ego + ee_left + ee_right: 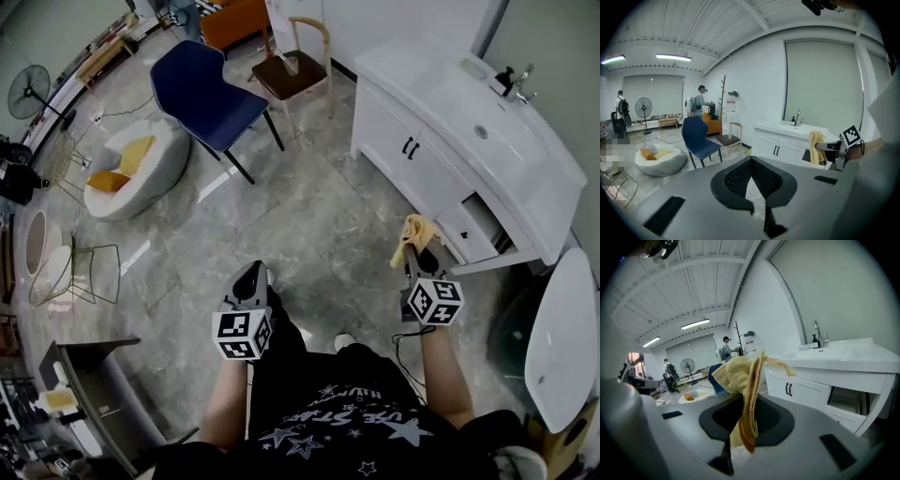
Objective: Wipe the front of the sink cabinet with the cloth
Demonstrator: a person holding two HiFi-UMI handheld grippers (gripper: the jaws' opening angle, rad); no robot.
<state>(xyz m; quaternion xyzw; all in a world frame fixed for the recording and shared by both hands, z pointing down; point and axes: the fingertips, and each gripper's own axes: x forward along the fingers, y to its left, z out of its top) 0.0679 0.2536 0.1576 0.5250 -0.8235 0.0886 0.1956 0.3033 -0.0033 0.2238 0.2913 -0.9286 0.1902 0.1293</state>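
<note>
The cloth was a pale yellow terry piece, folded into several thin layers and pinched upright between the jaws of the right gripper, which were closed on it. Its top bunched into a rumpled knot above the jaw tips, one loose corner flopped over toward the sink cabinet, and its lower edge hung down between the pads, looking darker, nearly orange. In the head view the cloth stood off the tip of the right gripper over the grey marbled floor, near the white cabinet and close to its pulled-out drawer, but apart from the cabinet front. The left gripper was held lower and well to the side, its jaws brought together at the tips with nothing between them. A blue chair stood farther off.
</note>
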